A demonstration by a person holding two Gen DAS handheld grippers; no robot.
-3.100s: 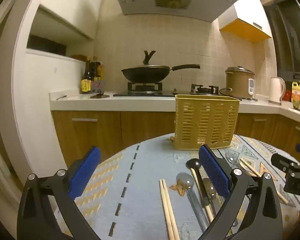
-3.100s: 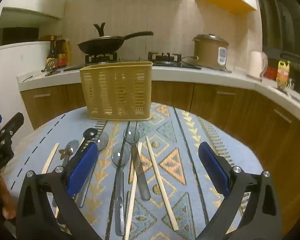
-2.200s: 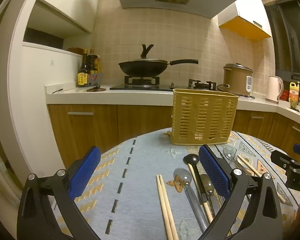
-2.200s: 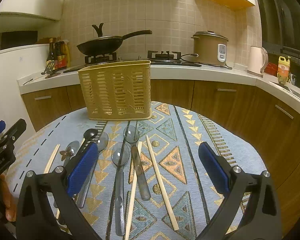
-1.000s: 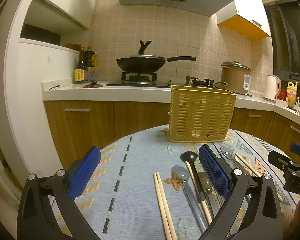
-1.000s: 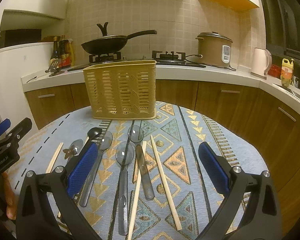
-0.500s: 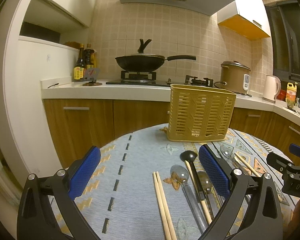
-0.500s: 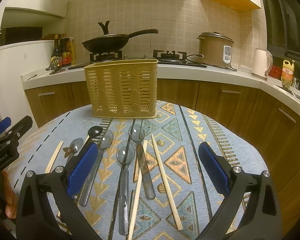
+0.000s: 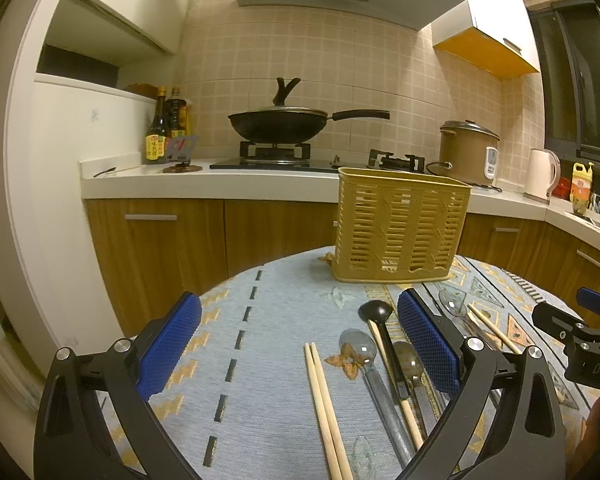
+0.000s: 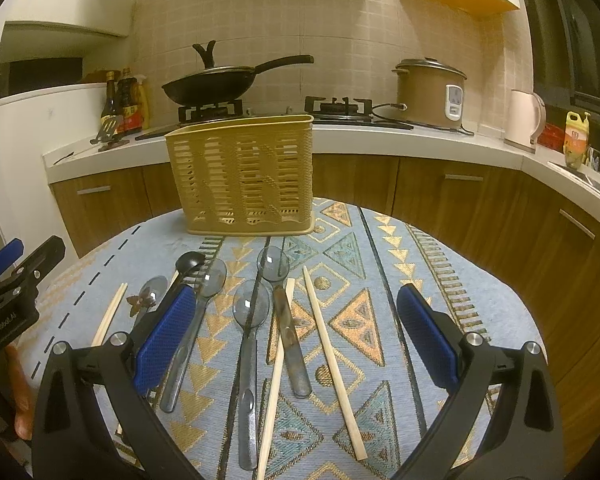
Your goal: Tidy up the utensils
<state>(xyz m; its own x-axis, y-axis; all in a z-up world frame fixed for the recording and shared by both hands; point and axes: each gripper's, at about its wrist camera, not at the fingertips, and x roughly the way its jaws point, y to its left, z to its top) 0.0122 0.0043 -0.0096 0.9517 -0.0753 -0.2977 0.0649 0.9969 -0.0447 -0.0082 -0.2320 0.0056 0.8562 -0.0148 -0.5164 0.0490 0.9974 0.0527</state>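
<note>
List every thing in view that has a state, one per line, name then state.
left gripper: open, holding nothing
right gripper: open, holding nothing
yellow basket: upright on the table, no utensils showing above its rim
black ladle: lying flat on the tablecloth
clear spoons: lying flat, bowls toward the basket
chopsticks: lying loose, scattered
wok: on the stove, lidded

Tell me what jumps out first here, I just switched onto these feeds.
The tall yellow slotted utensil basket standing at the far edge of the round patterned table grabs the eye first. In front of it, spoons and wooden chopsticks lie scattered, none picked up. Both grippers, left and right, hover with jaws open and empty.
</note>
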